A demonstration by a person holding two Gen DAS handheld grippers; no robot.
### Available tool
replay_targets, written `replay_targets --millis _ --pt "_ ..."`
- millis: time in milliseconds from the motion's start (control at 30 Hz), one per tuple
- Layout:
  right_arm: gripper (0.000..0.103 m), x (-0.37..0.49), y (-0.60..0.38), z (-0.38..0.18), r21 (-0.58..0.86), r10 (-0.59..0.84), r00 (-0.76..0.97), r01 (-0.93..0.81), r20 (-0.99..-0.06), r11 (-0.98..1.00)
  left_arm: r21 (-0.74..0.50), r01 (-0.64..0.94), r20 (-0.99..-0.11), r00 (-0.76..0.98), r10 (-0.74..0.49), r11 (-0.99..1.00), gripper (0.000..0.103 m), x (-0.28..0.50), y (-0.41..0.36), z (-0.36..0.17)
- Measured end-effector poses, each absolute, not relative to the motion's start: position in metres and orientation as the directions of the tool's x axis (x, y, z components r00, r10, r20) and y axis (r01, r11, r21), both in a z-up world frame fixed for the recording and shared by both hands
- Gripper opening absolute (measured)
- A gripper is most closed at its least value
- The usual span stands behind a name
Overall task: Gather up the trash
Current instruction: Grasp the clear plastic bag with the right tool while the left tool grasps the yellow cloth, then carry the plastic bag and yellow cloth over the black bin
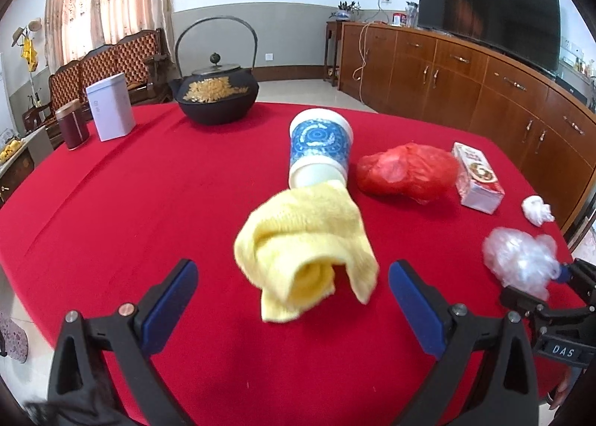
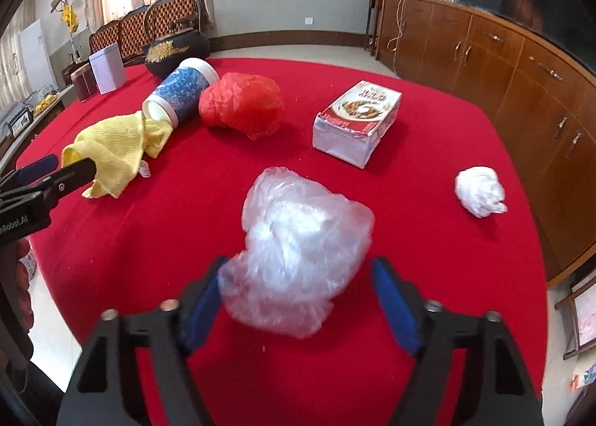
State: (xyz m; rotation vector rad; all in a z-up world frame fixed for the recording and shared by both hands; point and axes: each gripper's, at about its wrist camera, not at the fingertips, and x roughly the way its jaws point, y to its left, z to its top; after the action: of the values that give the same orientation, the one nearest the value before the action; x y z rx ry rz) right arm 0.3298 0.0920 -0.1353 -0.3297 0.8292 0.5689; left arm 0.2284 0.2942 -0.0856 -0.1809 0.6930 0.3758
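A crumpled clear plastic bag (image 2: 298,251) lies on the red tablecloth between the fingers of my open right gripper (image 2: 298,288); the left pad touches it. It also shows in the left wrist view (image 1: 521,258). My left gripper (image 1: 294,295) is open around a crumpled yellow cloth (image 1: 309,251), not touching it. Beyond lie a red plastic bag (image 2: 242,105), a tipped blue-and-white cup (image 1: 318,150), a red-and-white carton (image 2: 357,124) and a white paper wad (image 2: 480,191).
A black iron teapot (image 1: 216,90), a white tin (image 1: 111,107) and a dark red canister (image 1: 72,124) stand at the table's far left. A wooden cabinet (image 1: 484,90) with a television runs along the right. The table edge (image 2: 547,277) is close on the right.
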Motion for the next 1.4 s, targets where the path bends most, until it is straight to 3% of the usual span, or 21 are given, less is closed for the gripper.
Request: replay_targets --millis 67,133,267,333,433,633,1400 --pt "0.065 0.34 0.095 -0.138 -0.059 0.334 0.545 -0.581 -0.769 0.812 -0.028 -0.387 -0.656 0.703 0.275 0.922 0.1 0.236 0.295 -0.087" --pt "0.053 0.35 0.097 -0.137 -0.031 0.349 0.531 -0.58 -0.772 0.814 -0.023 -0.375 -0.665 0.698 0.266 0.927 0.093 0.241 0.294 -0.09" --pt "0.046 0.355 0.103 -0.134 -0.021 0.36 0.523 -0.588 -0.773 0.809 -0.036 -0.365 -0.69 0.683 0.241 0.93 0.076 0.25 0.294 -0.095" --pt "0.046 0.353 0.103 -0.132 -0.018 0.369 0.525 -0.592 -0.767 0.806 -0.032 -0.368 -0.695 0.676 0.244 0.929 0.053 0.251 0.294 -0.098" --pt "0.046 0.348 0.101 -0.129 -0.012 0.378 0.53 -0.592 -0.759 0.806 -0.034 -0.361 -0.686 0.686 0.241 0.932 0.04 0.248 0.293 -0.096" --pt "0.046 0.334 0.089 -0.12 -0.013 0.381 0.55 -0.581 -0.743 0.814 -0.062 -0.352 -0.659 0.717 0.227 0.934 0.033 0.225 0.287 -0.083" --pt "0.045 0.253 0.009 -0.068 -0.003 0.392 0.631 -0.53 -0.67 0.848 -0.059 -0.293 -0.603 0.773 0.2 0.954 0.033 0.149 0.232 -0.044"
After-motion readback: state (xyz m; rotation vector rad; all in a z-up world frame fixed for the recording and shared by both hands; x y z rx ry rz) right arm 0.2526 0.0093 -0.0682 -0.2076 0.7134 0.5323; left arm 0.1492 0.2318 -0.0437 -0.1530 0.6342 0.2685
